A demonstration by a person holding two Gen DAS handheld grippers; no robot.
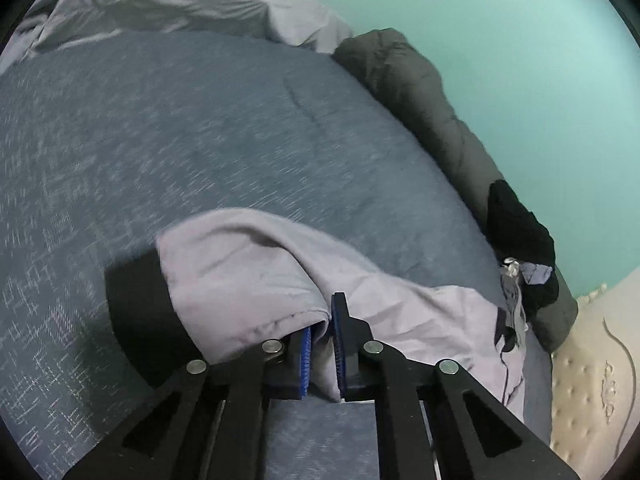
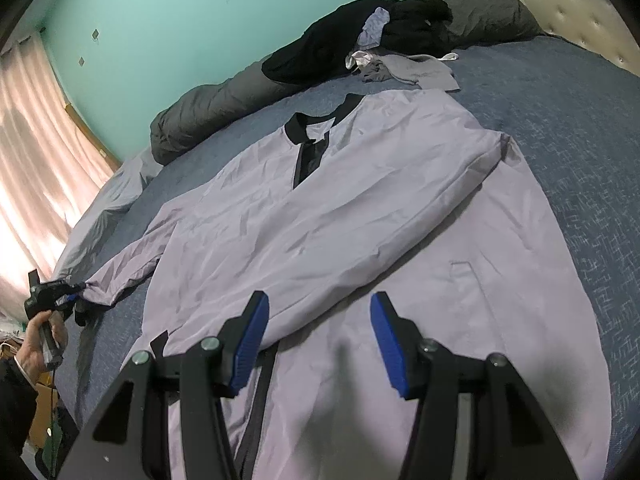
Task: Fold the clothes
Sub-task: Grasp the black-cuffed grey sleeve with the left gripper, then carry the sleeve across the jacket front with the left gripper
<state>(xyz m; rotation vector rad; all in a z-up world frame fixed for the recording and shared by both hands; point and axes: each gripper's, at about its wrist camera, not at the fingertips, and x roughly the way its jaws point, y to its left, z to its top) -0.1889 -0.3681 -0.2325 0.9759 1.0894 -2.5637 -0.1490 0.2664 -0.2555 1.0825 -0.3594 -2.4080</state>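
Observation:
A pale lilac jacket (image 2: pixel 360 208) with a black collar (image 2: pixel 308 128) lies flat, front up, on the blue bedspread (image 2: pixel 560 140). One of its sleeves (image 2: pixel 420 184) is folded across the chest. The other sleeve (image 1: pixel 240 272), ending in a black cuff (image 1: pixel 140 304), stretches out to the left. My left gripper (image 1: pixel 322 328) is shut on that sleeve's fabric near the cuff; in the right wrist view the left gripper (image 2: pixel 60 294) holds the sleeve end slightly off the bed. My right gripper (image 2: pixel 320 304) hovers open over the jacket's lower front, nothing between its blue pads.
A rolled dark grey duvet (image 2: pixel 224 100) runs along the teal wall. Black clothes (image 2: pixel 360 36) and a grey garment (image 2: pixel 420 72) are piled by the cream headboard (image 2: pixel 580 12). Curtains (image 2: pixel 36 160) hang at the left. A person's hand (image 2: pixel 44 344) grips the left tool.

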